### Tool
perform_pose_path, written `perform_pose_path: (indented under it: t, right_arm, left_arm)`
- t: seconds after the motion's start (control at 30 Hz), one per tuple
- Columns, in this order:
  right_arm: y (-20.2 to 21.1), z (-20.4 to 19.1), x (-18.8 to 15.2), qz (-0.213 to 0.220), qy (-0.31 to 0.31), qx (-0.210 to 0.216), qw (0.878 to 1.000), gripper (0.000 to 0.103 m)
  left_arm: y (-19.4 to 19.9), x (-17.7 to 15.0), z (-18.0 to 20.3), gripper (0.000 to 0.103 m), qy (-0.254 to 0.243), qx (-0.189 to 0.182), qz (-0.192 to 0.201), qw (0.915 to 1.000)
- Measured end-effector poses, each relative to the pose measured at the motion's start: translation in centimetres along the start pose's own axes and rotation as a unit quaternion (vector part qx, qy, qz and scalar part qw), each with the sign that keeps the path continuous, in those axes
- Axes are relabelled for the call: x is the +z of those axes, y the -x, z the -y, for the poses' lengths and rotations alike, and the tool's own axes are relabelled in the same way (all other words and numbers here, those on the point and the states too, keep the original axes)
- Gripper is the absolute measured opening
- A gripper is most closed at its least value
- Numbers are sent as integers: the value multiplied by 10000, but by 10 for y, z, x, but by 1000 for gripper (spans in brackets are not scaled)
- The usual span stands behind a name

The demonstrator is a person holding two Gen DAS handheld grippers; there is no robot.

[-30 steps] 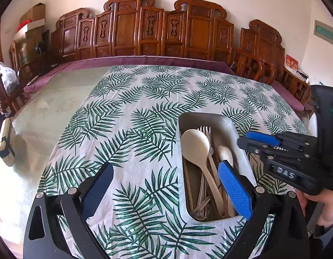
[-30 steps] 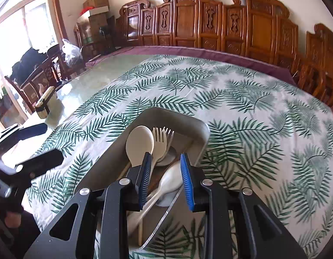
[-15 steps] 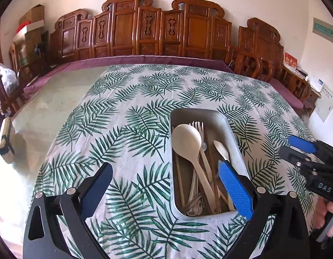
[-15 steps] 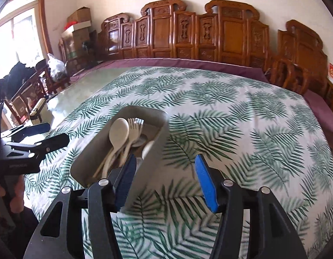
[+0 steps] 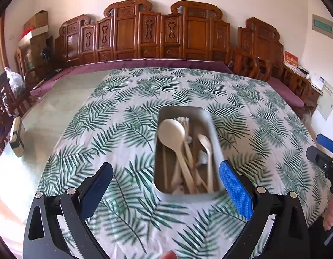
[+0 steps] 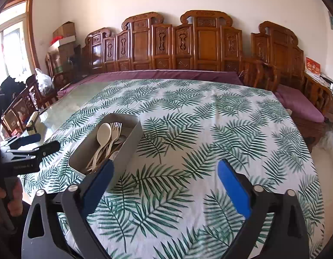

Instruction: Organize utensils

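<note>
A grey utensil tray point(image 5: 216, 142) sits on the leaf-print tablecloth point(image 5: 127, 116). It holds a large cream spoon point(image 5: 172, 130), a smaller cream spoon point(image 5: 206, 144), forks and chopsticks. The tray also shows in the right wrist view point(image 6: 132, 144) with the spoon point(image 6: 103, 130) and forks point(image 6: 115, 128) inside. My left gripper point(image 5: 166, 185) is open and empty, just in front of the tray. My right gripper point(image 6: 164, 185) is open and empty over bare cloth to the right of the tray. Each gripper shows at the edge of the other's view: the right one point(image 5: 324, 149), the left one point(image 6: 30, 144).
Carved wooden chairs point(image 5: 162, 36) line the far side of the table. A small box point(image 5: 16, 136) lies on the bare glass tabletop point(image 5: 58, 99) at the left. More chairs point(image 6: 21, 105) and boxes point(image 6: 65, 34) stand at the left.
My right gripper opened, pulled back from over the tray and moved to the right of it. My left gripper drew back a little, so the tray looks farther away.
</note>
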State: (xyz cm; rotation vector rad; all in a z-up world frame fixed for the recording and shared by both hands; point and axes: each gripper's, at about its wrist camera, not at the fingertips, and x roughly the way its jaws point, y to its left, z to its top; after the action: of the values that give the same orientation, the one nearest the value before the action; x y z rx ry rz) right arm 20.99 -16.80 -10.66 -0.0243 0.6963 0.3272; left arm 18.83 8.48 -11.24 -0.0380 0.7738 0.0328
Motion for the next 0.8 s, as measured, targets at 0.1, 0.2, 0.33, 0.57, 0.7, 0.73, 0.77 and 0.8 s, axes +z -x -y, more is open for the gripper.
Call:
perform_pose_path:
  t: [0.1, 0.2, 0.33, 0.57, 0.7, 0.73, 0.77, 0.8]
  right_arm:
    - [14, 8, -4, -22, -90, 14, 10000, 100]
    - [33, 15, -10, 8, -137, -46, 9999, 100]
    - [54, 21, -17, 68, -202, -188, 9996, 100]
    - [86, 27, -21, 264, -341, -243, 9988, 100]
    - [107, 28, -16, 467, -410, -117, 9980, 100]
    - [114, 27, -14, 543, -397, -104, 9977, 100]
    - [121, 25, -11, 620, -384, -116, 9973, 100]
    - [126, 23, -9, 681, -376, -122, 9969, 100]
  left_arm:
    - [12, -6, 12, 95, -67, 11, 28, 10000]
    - [23, -11, 22, 95, -35, -86, 52, 9999]
    - [37, -15, 40, 95, -128, -185, 77, 9997]
    - [70, -11, 65, 95, -280, -395, 273, 9985]
    - [100, -3, 77, 95, -454, -313, 602, 9967]
    - [108, -1, 79, 95, -461, -347, 682, 9960]
    - [116, 1, 79, 95, -453, -379, 758, 9954]
    - [126, 5, 81, 95, -433, -401, 859, 9946]
